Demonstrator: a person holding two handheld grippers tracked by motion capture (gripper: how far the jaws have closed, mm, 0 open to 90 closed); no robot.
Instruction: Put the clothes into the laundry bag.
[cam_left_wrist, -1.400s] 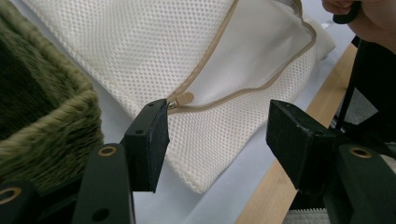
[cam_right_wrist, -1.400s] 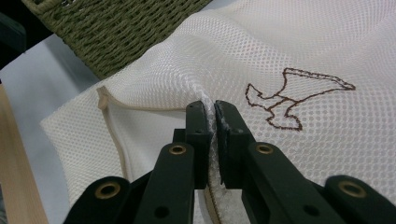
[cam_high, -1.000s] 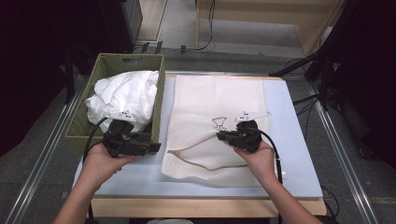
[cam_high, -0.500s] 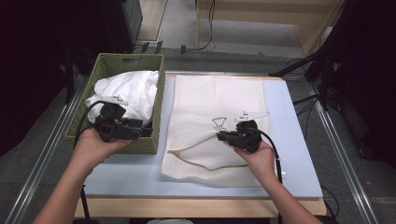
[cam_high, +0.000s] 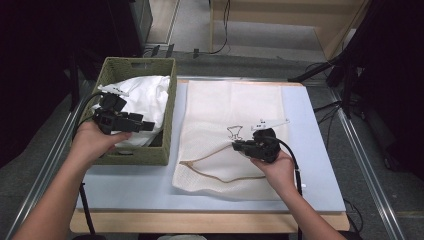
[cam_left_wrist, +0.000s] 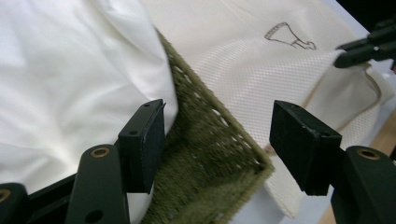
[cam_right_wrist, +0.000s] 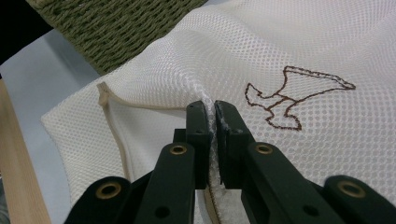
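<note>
Meanwhile right gripper (cam_high: 239, 145) pinches the mesh bag (cam_high: 227, 107); left gripper (cam_high: 145, 125) hovers wide-jawed over the basket (cam_high: 142, 155).

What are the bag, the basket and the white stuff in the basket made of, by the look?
Mesh bag: cream synthetic-looking netting, small regular holes, stitched brown motif, tan edge binding. Basket: olive woven cord or paper rope, matte, coarse plaited weave; the fibre is unclear. White cloth: smooth, tight-woven fabric, soft folds, slight sheen, possibly cotton or a blend.
</note>
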